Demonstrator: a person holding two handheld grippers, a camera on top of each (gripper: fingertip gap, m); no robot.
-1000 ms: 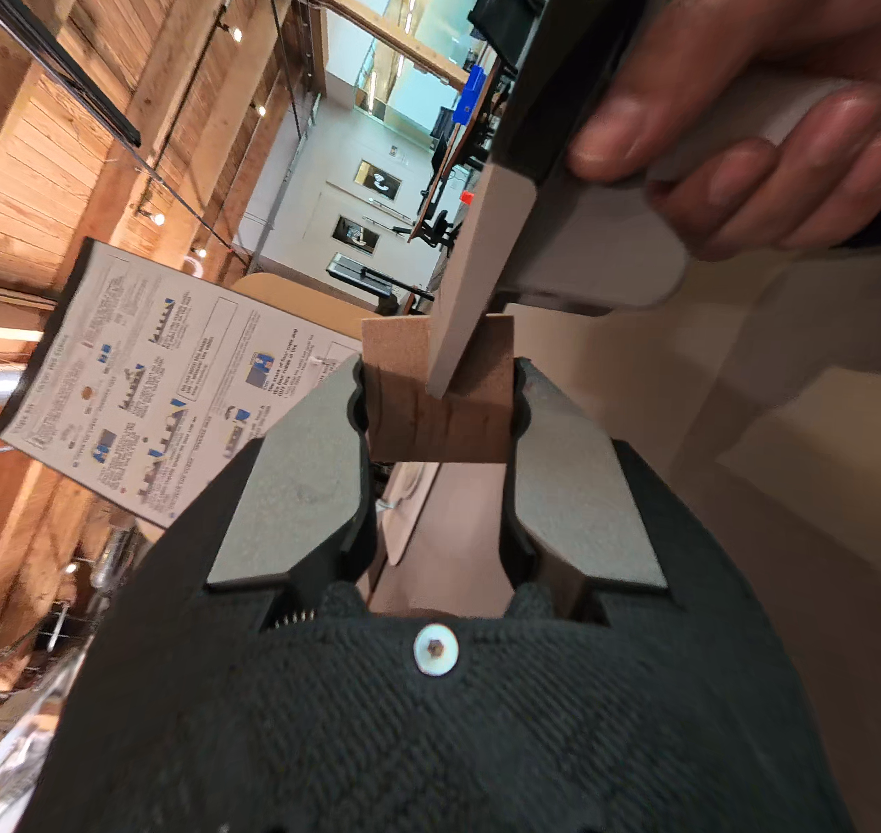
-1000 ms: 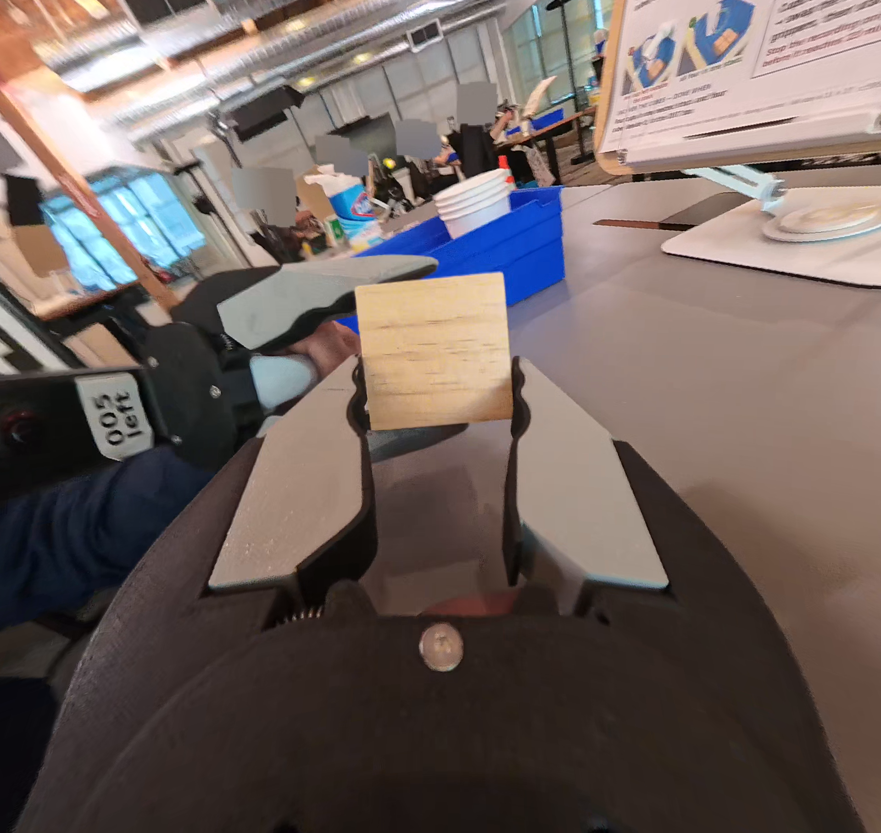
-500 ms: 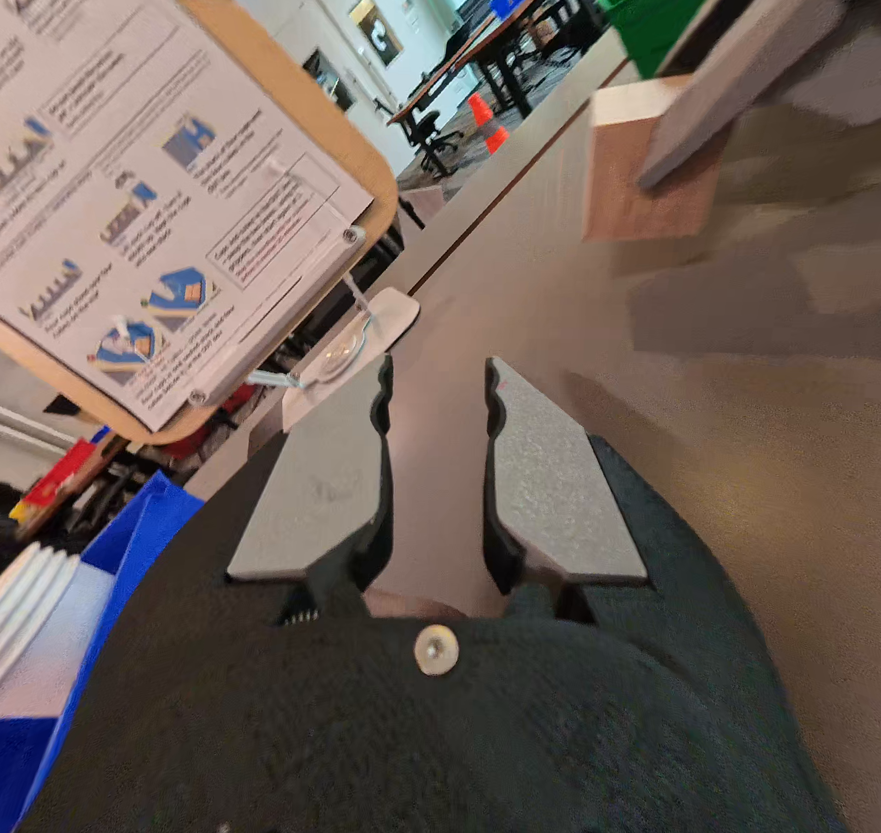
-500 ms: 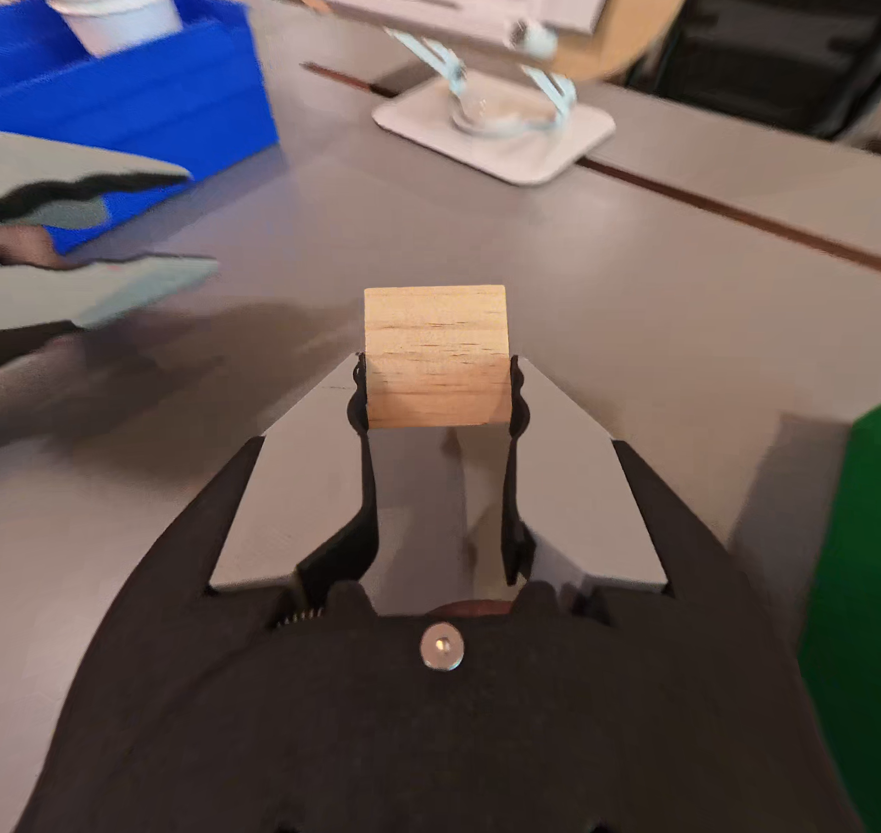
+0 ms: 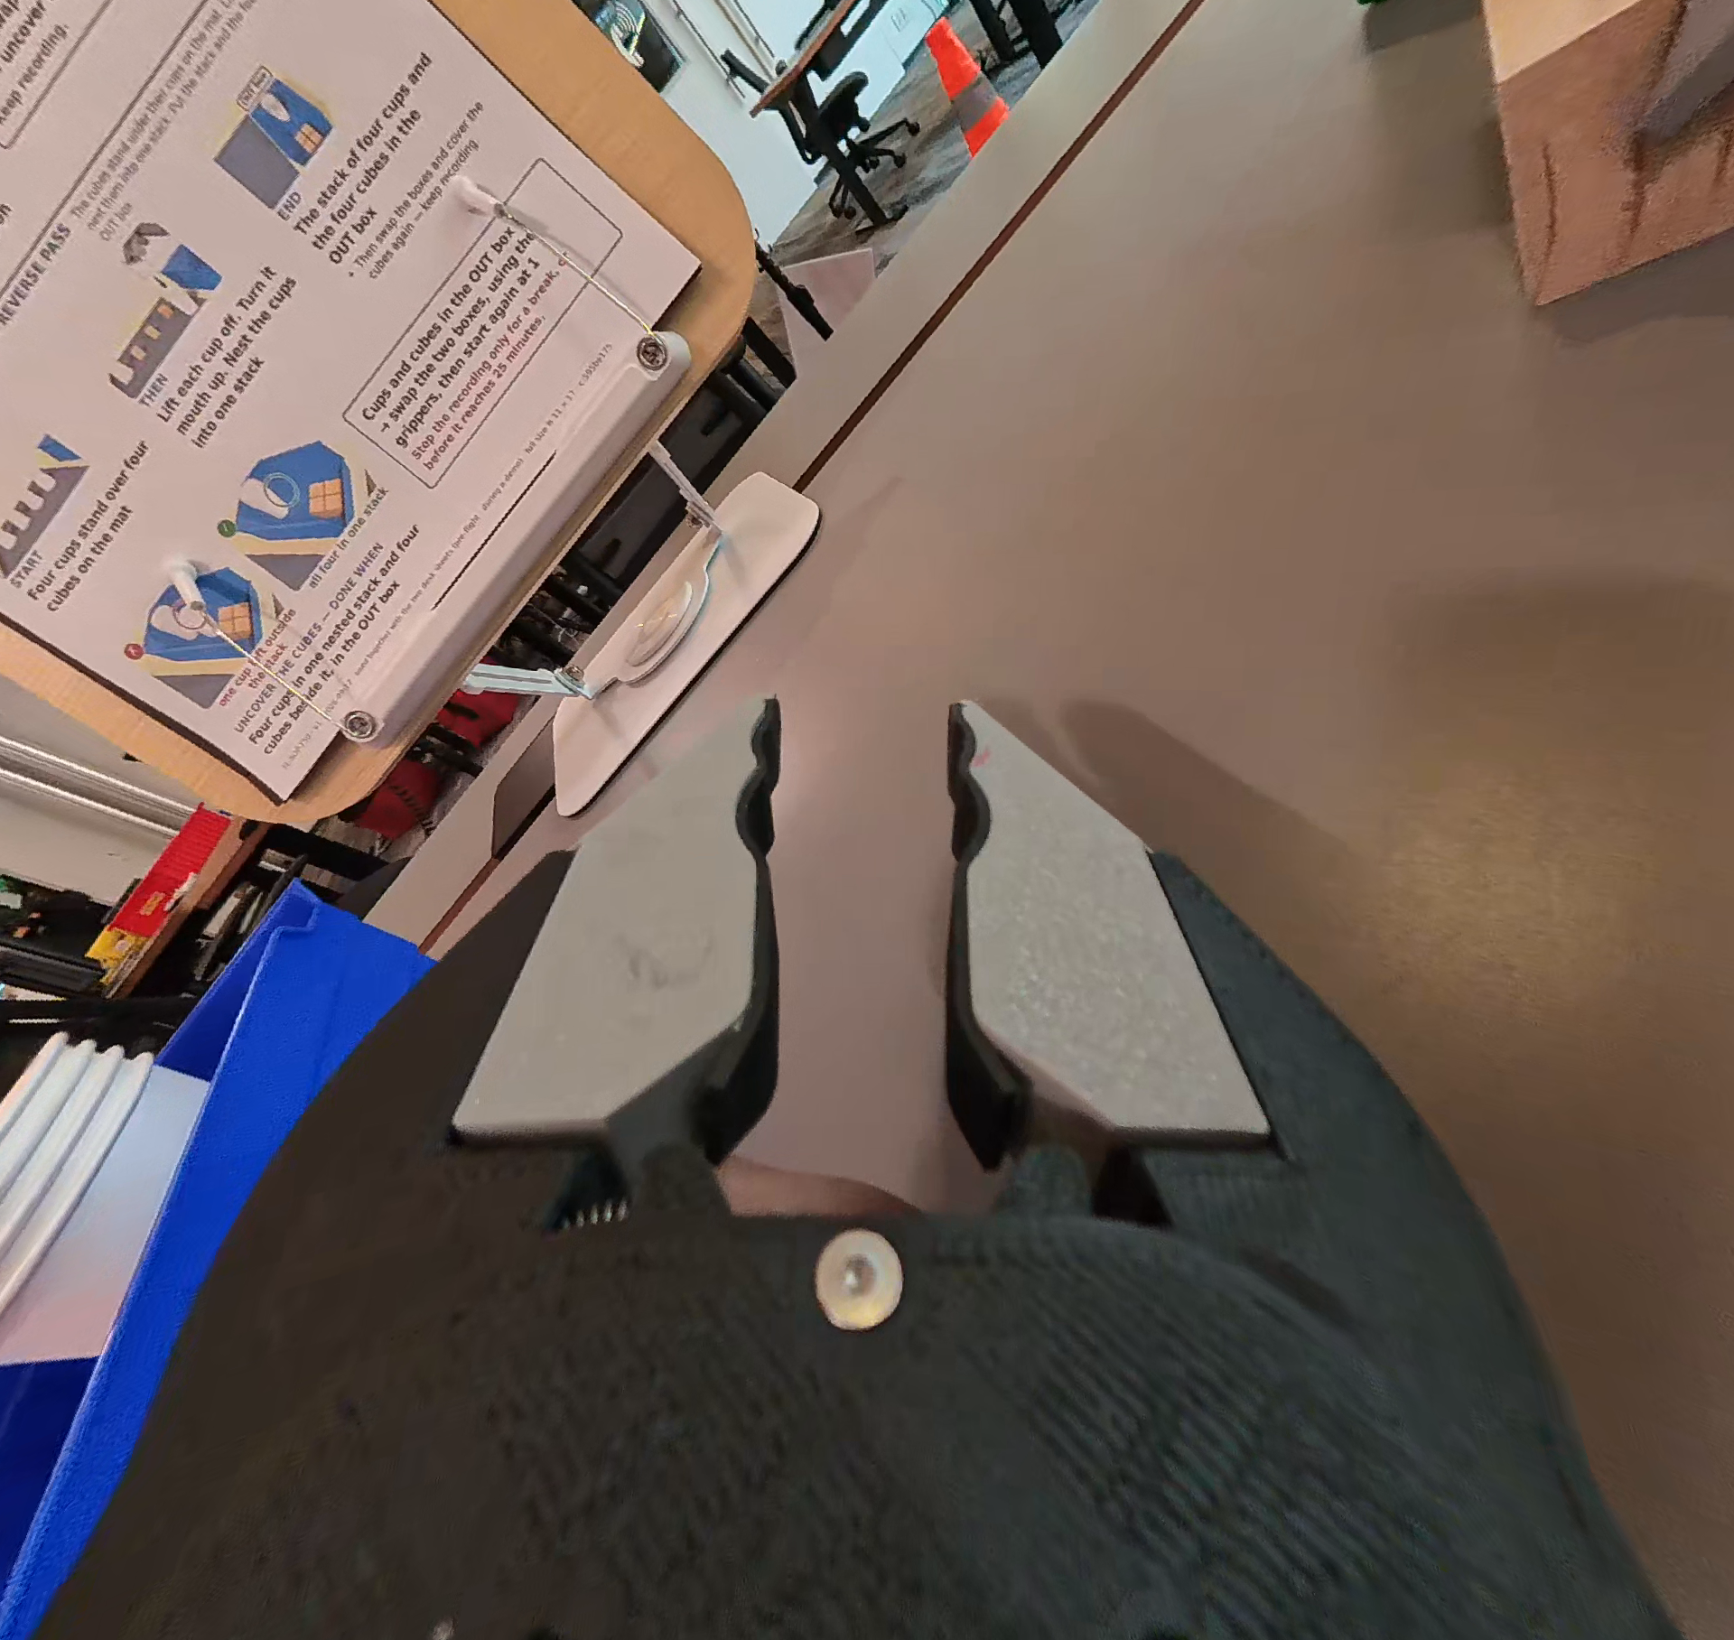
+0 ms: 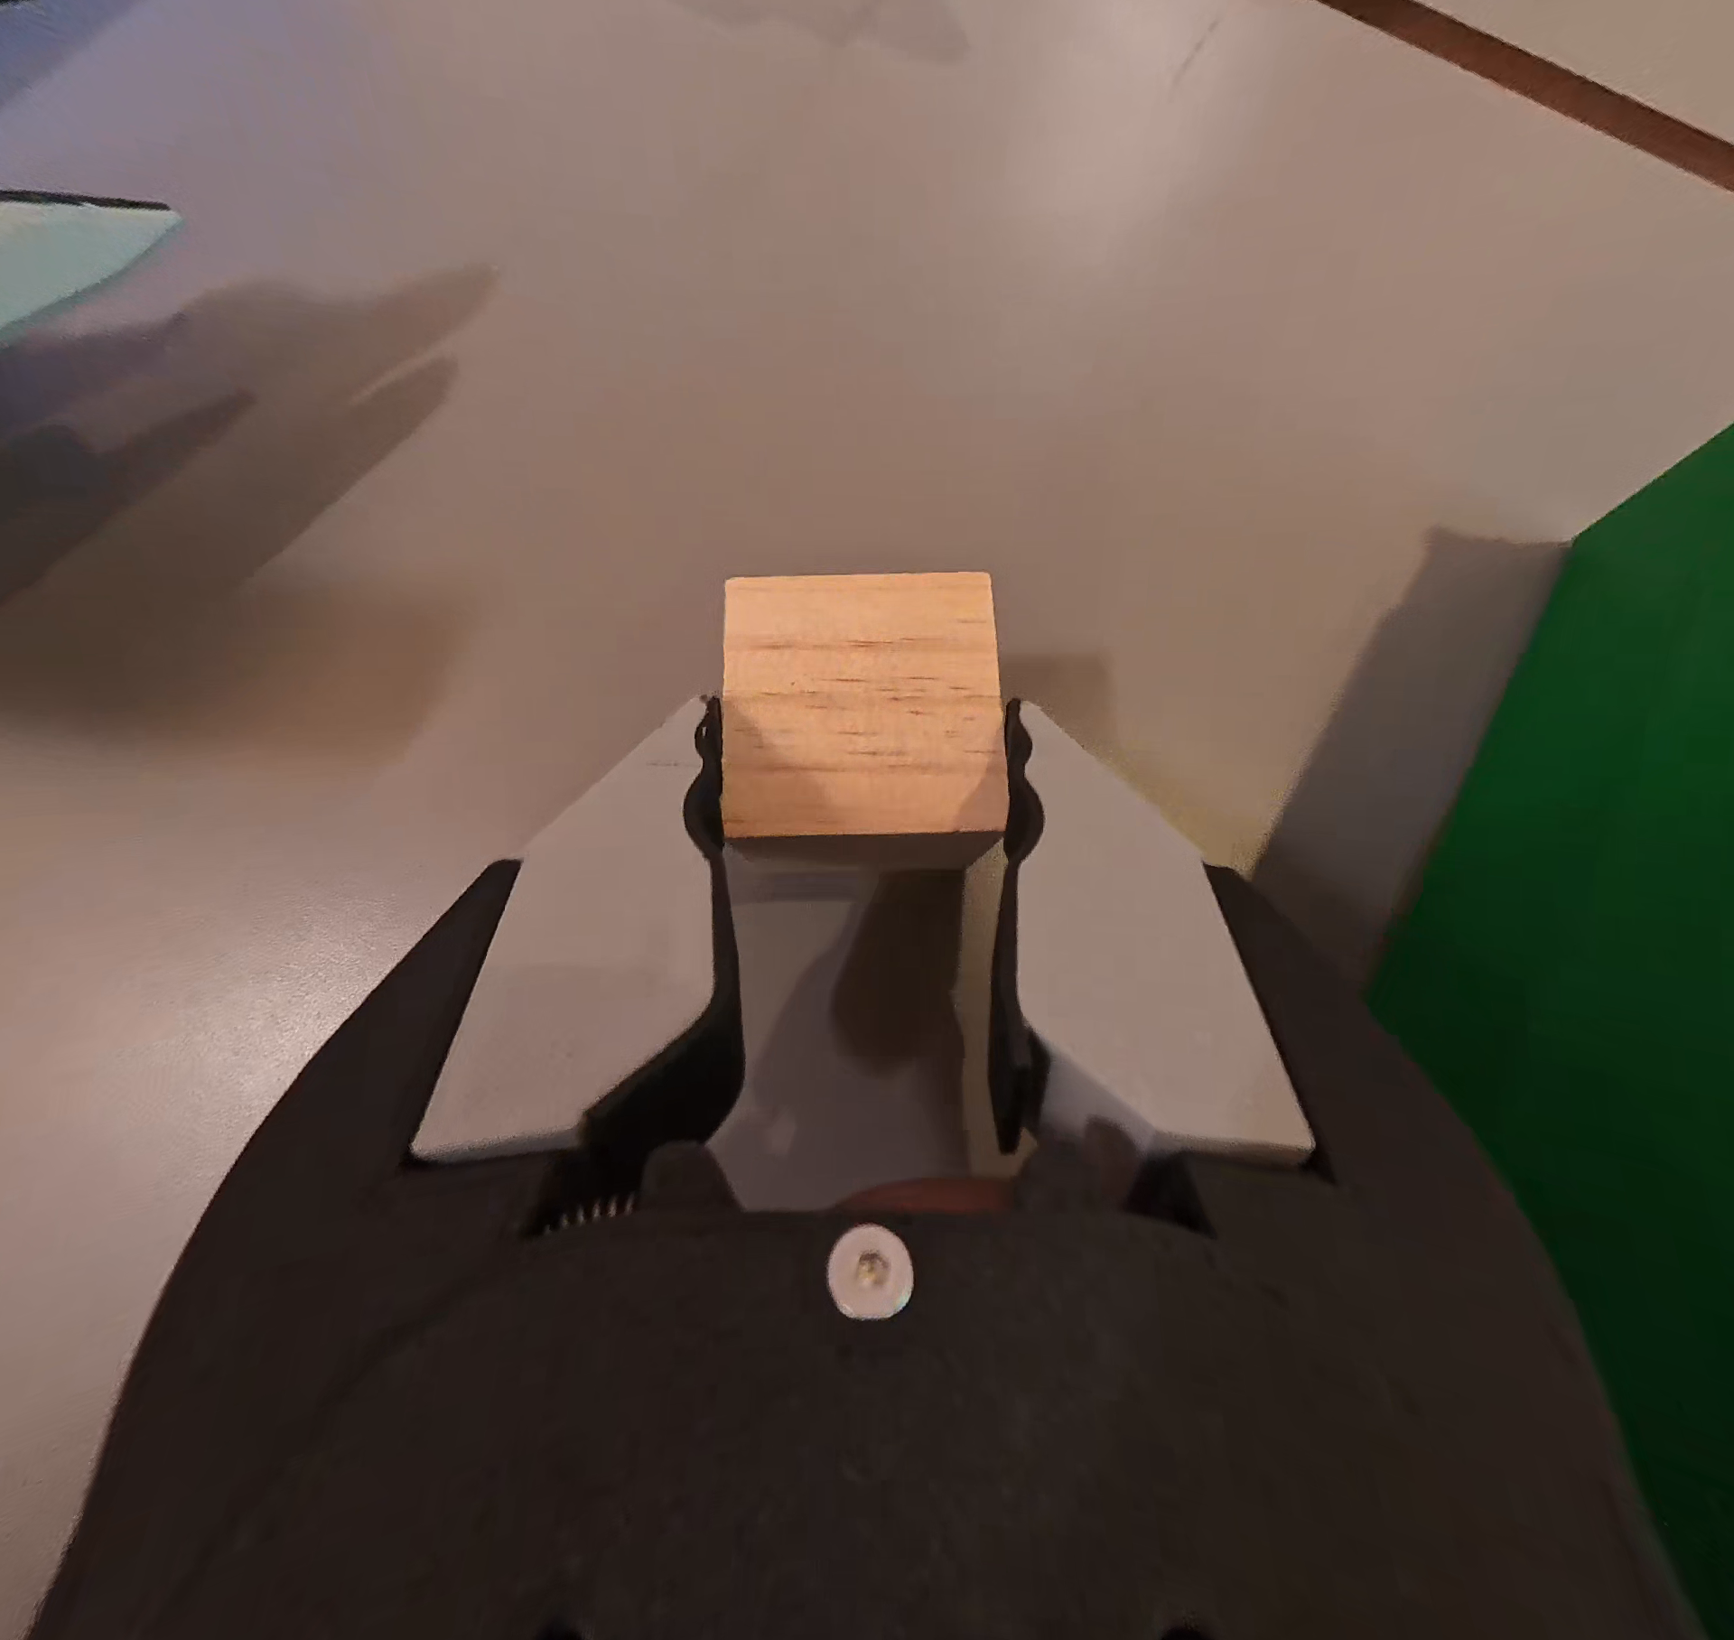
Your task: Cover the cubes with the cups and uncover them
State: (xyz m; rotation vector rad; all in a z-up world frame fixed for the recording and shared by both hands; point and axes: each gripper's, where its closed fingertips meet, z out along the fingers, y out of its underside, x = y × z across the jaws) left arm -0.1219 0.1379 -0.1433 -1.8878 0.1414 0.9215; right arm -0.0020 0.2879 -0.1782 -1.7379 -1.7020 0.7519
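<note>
Cups (image 5: 56, 1126) stacked in blue bin (image 5: 281, 1032), R tongs (image 6: 863, 750) clamping wood cube (image 6: 859, 704), L tongs (image 5: 861, 750) part-open, bare.

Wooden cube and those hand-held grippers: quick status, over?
Right hand-held gripper clamps wooden cube just above grey table. Left hand-held gripper open, empty. Green bin close on the right.
</note>
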